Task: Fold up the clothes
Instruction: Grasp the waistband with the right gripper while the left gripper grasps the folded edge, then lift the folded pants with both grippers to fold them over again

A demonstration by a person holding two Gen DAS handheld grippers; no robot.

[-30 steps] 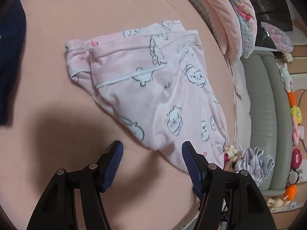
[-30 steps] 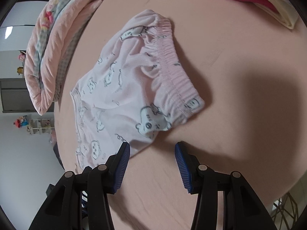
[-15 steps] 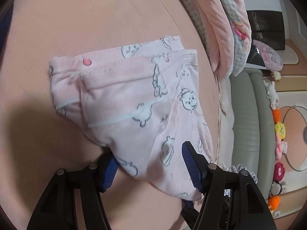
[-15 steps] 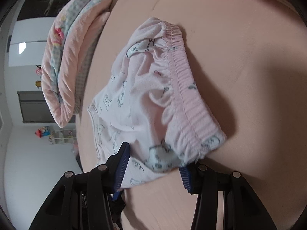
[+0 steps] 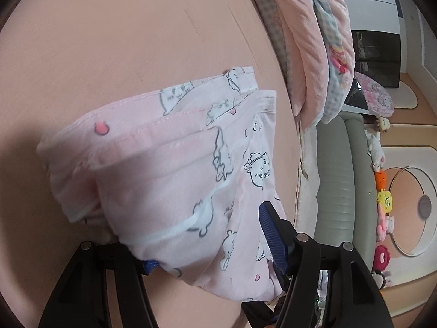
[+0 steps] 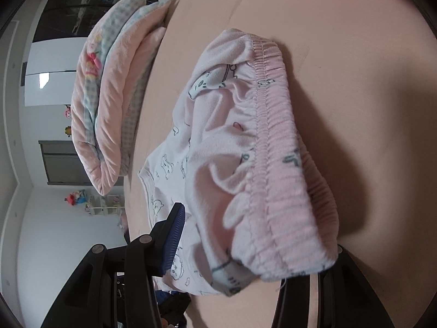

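I am holding the left gripper (image 5: 215, 248) and right gripper (image 6: 245, 248) part open, each straddling a near edge of the pink garment (image 5: 169, 169) lying on the peach bed (image 5: 109, 41), neither visibly clamping.

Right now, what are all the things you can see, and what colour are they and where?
pyjama shorts: one pair, pale pink with little cartoon animals, lying on the bed between both grippers
bed sheet: one, peach pink, under the shorts
folded quilt: one, pink and checked, at the bed's edge
sofa: one, grey-green, beyond the bed
plush toys: several, orange, yellow, pink, in a row by the sofa
left gripper: one, black with blue pads, fabric between its open fingers
right gripper: one, black with blue pads, waistband end between its fingers
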